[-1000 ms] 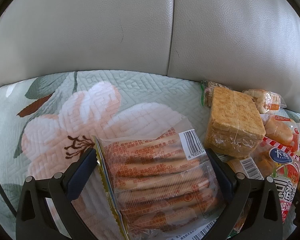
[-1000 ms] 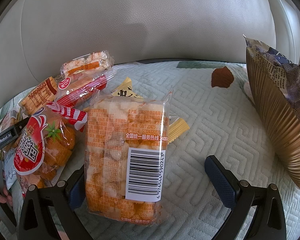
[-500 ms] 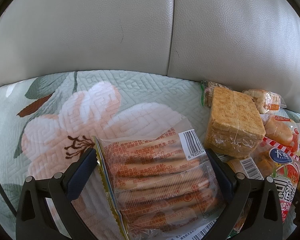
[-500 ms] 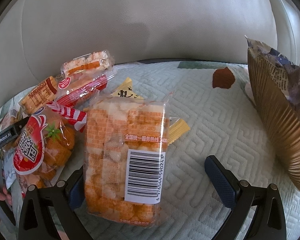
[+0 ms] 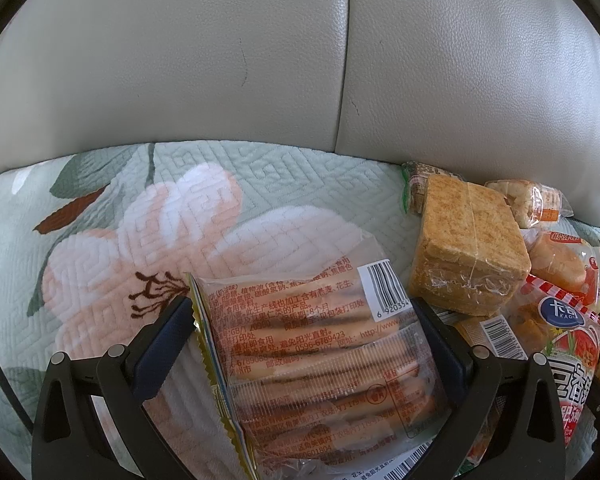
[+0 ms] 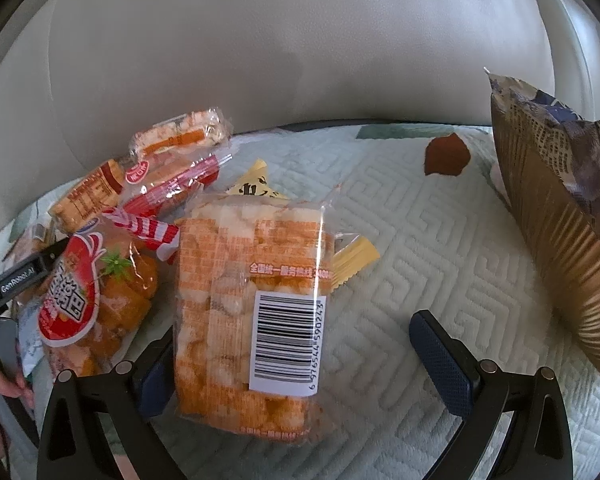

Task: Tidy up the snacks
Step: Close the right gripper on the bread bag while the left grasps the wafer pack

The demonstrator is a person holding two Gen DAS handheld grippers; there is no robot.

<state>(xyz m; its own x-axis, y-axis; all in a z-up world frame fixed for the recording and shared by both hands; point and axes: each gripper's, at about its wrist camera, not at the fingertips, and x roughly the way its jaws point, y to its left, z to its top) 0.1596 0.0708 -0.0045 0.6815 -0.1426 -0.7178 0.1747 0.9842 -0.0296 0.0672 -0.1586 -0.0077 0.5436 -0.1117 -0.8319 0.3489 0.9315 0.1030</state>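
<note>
fingers of your left gripper [image 5: 300, 344] stand spread on either side of a clear biscuit pack [image 5: 312, 344]; both pads sit at the pack's edges, but you cannot tell from this view whether they press it. the pack holds a stack of long brown biscuits and lies on the quilted floral seat cover [image 5: 140, 220]; its near end is cut off by the frame. just right of it, a wrapped brown cake block [image 5: 466, 248] rests on top of other packets, and a red-labelled bag [image 5: 560, 344] of orange pieces runs out of frame.

your right gripper [image 6: 308, 364] is released, wide apart around a clear bag of pale and orange cubes [image 6: 248, 312], barcode up. the left finger [image 6: 156, 376] sits at the bag's edge; the right finger [image 6: 440, 356] is well clear of it. a yellow sachet [image 6: 352, 260] is mostly hidden under this bag.

only the right view shows the brown paper bag [image 6: 556, 240], standing open at the right with its contents hidden, and a bit of your hand [image 6: 0, 392] at the lower left. the cake block is not clearly seen there.
</note>
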